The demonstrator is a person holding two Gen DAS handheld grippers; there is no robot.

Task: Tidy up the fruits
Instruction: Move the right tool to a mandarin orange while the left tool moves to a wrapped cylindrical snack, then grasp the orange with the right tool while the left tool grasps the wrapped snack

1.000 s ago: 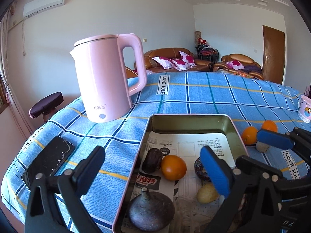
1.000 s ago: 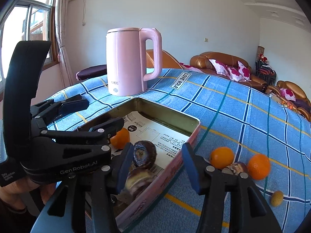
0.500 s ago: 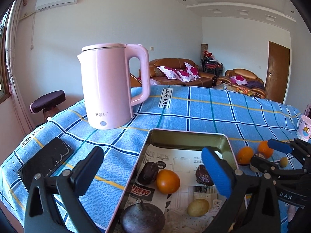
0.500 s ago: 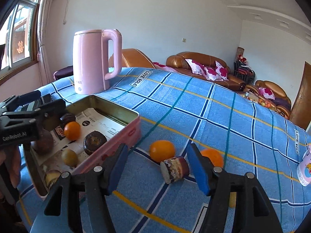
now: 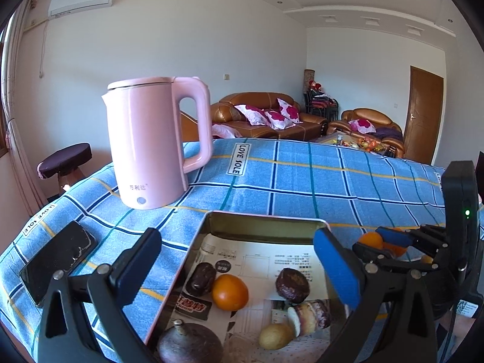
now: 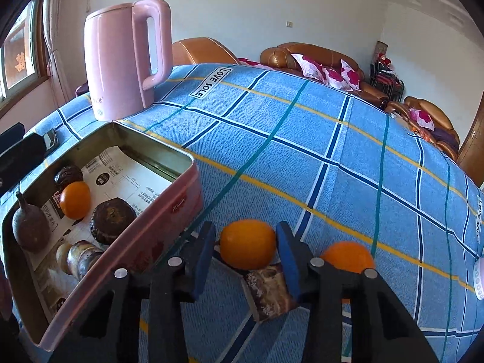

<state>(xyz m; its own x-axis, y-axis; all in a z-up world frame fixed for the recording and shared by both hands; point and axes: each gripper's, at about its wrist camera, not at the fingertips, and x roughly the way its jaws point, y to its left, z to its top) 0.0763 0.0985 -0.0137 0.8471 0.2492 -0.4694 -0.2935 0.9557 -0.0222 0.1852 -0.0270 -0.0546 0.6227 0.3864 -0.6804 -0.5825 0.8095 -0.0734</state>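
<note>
Blue-padded fingers of the right gripper bracket a small round orange fruit lying on the blue checked tablecloth; the jaws have just been closing with that fruit between them, the right pad looks to be at its skin while a thin gap seems to remain on the left, so I would not call it a firm hold. A second orange fruit sits just beside the right finger, and a dark brown cut piece lies under the gripper, close to the near edge of the cloth. To the left stands the pink rectangular metal tin, lined with printed paper, which already holds an orange, several dark brown fruits and a pale yellowish one. The left gripper hangs over that tin with its jaws wide apart and nothing between them. A pink electric kettle stands beyond the tin's far left corner, and a black phone lies toward the cloth's left edge. The step in hand appears to be picking up the loose orange; next the jaws should finish squeezing it, lift it clear of the tin wall, and carry it left over the rim without nudging its neighbours.
</note>
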